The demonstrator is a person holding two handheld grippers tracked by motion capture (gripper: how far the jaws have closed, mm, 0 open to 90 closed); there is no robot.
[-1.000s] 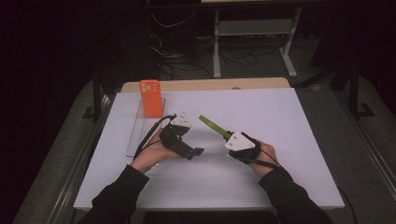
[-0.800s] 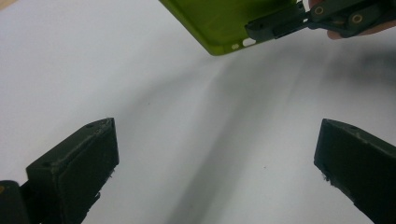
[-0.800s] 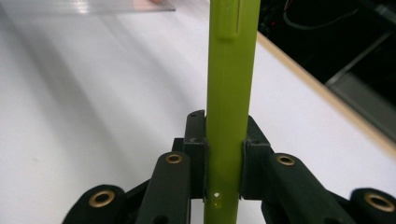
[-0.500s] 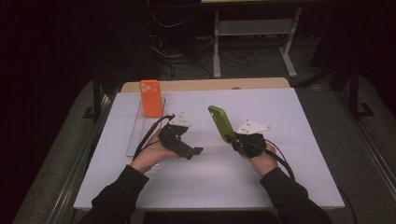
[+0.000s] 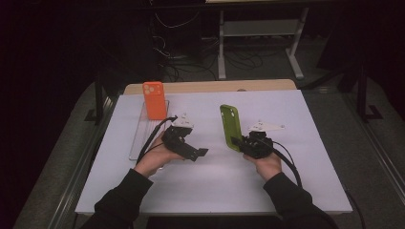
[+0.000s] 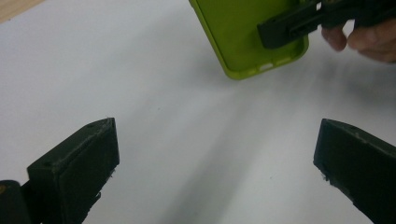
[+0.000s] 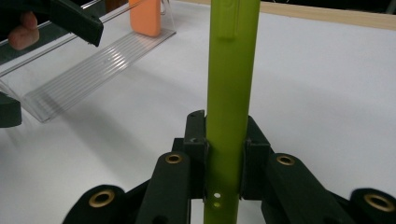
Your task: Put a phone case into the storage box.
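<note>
Green phone case [image 5: 230,127] clamped upright in right gripper [image 5: 240,142], white table [image 5: 305,124] open around

An orange phone case [image 5: 154,100] stands upright at the far end of a clear ribbed plastic stand [image 5: 143,136], which lies along the left side of the white table [image 5: 296,167]. Behind the table, a white metal rack [image 5: 260,28] and tangled cables [image 5: 241,59] sit on the dark floor.

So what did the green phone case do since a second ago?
The right gripper, shut on the green phone case, tipped it up: a second ago it lay low, slanting across the table; now it stands upright on its end, lifted off the white table. The left gripper kept its place, jaws open, holding nothing. The orange phone case stayed standing in the clear rack.
</note>
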